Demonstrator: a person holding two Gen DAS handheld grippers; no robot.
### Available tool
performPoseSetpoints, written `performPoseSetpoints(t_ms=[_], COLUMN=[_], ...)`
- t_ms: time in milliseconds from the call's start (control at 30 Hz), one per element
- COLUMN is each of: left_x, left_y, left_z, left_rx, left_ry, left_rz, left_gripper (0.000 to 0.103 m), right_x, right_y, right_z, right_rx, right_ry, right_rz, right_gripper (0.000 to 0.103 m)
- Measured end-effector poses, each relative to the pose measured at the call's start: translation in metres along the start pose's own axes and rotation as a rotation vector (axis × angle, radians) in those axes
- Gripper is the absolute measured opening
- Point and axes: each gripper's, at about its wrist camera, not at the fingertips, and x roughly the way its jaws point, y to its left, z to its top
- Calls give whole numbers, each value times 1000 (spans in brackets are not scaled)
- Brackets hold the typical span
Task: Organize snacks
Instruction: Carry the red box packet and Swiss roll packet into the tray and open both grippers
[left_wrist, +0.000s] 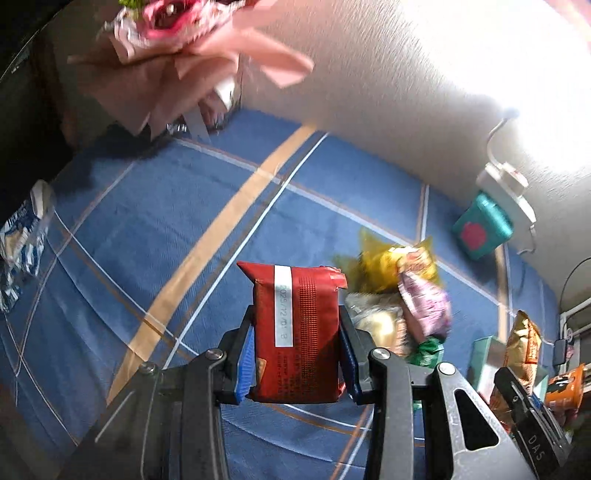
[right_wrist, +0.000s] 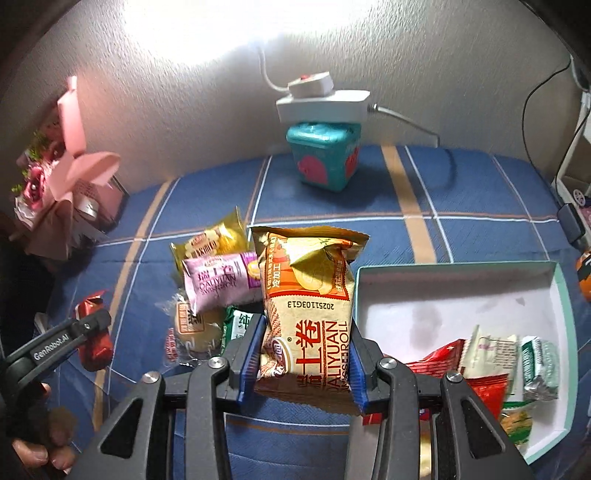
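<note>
- It was a home, likely a bedroom.
- A blue checked bedsheet (right_wrist: 332, 192) covered a soft bed.
- A pink flower bouquet (right_wrist: 55, 177) and a white power strip (right_wrist: 321, 103) sat by the wall.

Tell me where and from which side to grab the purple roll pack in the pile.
Grip the purple pack across its short width near the middle, coming from above. It lies flat on top of the pile, long axis running left to right, so both long edges seem free. Both grippers are busy: the left holds a red pack, the right an orange one.
</note>
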Motion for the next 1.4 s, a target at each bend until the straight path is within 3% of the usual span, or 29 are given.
performPoseSetpoints(t_ms=[300, 567, 733, 967, 1200, 1400], left_x=[-14, -18, -23, -28, -26, -8], left_y=[-28, -79, -123, -188, -249, -277], left_z=[-4, -22, -42, -79, -127, -142], left_rx=[33, 130, 252, 435, 637, 664], left_ry=[-9, 19, 26, 47, 49, 45], left_rz=[-68, -170, -191, -255, -292, -314], left_gripper=[41, 41, 41, 41, 41, 41], right_x=[-9, -20, -31, -41, -41, -32], right_y=[-23, -97, -149, -200, -217, -220], right_z=[2, 3, -3, -13, -18, -19], right_rx=[53, 202, 300, 404, 441, 437], right_ry=[10, 4, -3, -6, -6, 5], right_rz=[7, -60, -143, -181, -162, -140], right_gripper=[43, 43, 43, 43, 43, 43])
